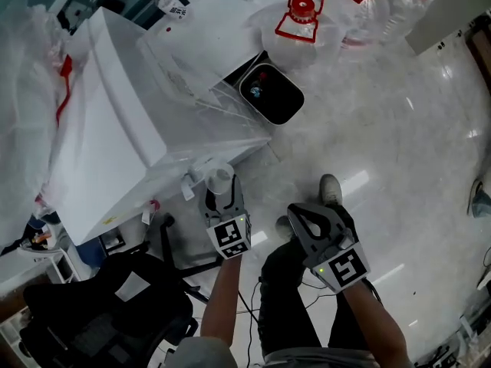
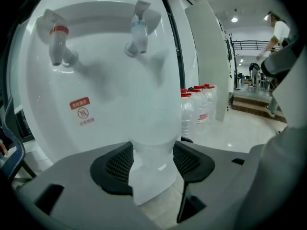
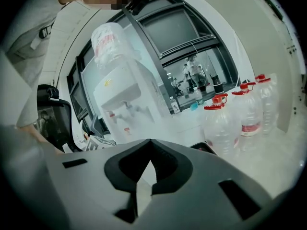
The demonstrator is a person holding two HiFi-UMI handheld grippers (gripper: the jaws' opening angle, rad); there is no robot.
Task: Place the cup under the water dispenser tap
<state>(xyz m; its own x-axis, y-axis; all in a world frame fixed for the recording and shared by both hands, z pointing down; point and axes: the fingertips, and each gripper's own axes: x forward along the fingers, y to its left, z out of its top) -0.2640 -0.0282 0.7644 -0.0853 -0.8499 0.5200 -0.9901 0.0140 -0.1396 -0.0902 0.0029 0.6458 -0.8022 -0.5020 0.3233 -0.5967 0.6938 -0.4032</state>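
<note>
A tall white plastic water dispenser (image 1: 115, 121) is standing at the left with a big clear upturned bottle (image 3: 108, 42) sitting on top of it; the level in that bottle is not showing. Beside its front, a black office chair (image 1: 100, 313) is crowding the lower left corner. Against the far wall, several clear plastic water jugs with red caps and handles (image 1: 303, 18) are standing close together. A dark rounded bin (image 1: 270, 92) is sitting just beside the dispenser's far corner, holding a few small bits too tiny to name. The translucent white plastic cup (image 2: 153, 128) is sitting in the left tool (image 2: 152, 164), whose pads are pinching its narrow lower part from both sides; it is hanging in front of the dispenser's recessed face, lower than the blue-topped tap (image 2: 138, 32), with the red-topped tap (image 2: 57, 40) off to its left. Whether anything is in the cup cannot be told. The right tool (image 3: 150, 171) is hanging beside the left with its jaws pressed together on nothing. To the right, the glossy pale stone floor (image 1: 383, 129) is giving wide room, while the dispenser's front edge and the chair are hemming in the left tool.
</note>
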